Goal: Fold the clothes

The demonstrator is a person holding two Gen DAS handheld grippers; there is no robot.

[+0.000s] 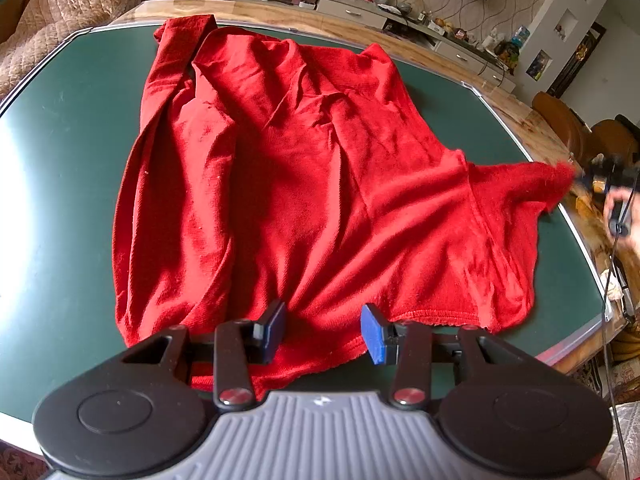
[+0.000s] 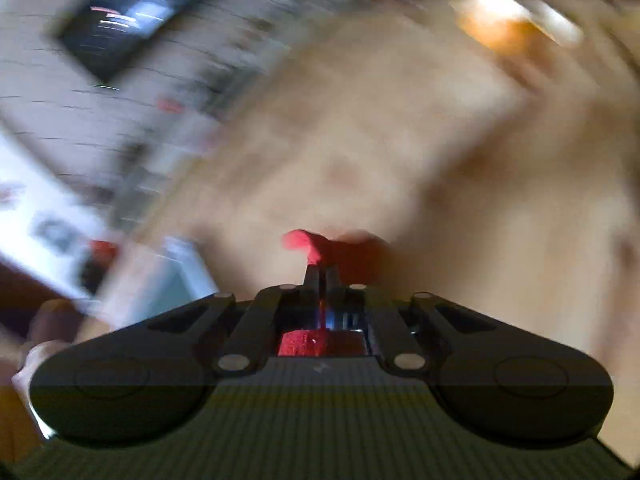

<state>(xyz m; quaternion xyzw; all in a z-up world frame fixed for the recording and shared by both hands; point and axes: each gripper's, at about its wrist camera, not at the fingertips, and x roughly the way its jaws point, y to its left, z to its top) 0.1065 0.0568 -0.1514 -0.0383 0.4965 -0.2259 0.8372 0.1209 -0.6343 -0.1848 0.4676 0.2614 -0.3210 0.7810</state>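
Note:
A red long-sleeved top [image 1: 304,184] lies spread and wrinkled on a green table [image 1: 68,168]. Its left sleeve is folded along its left side. My left gripper [image 1: 323,332] is open just above the near hem, blue pads on either side of a fabric fold, not gripping it. My right gripper [image 1: 600,184] shows at the right edge of the left wrist view, holding the end of the right sleeve [image 1: 532,184] stretched out to the right. In the blurred right wrist view the right gripper [image 2: 322,276] is shut on red fabric [image 2: 316,246].
The table has a wooden rim [image 1: 532,128]. A quilted beige sofa [image 1: 68,12] stands at the far left, a cluttered TV cabinet [image 1: 360,4] at the back, brown chairs [image 1: 568,120] on the right. The right wrist view is motion-blurred.

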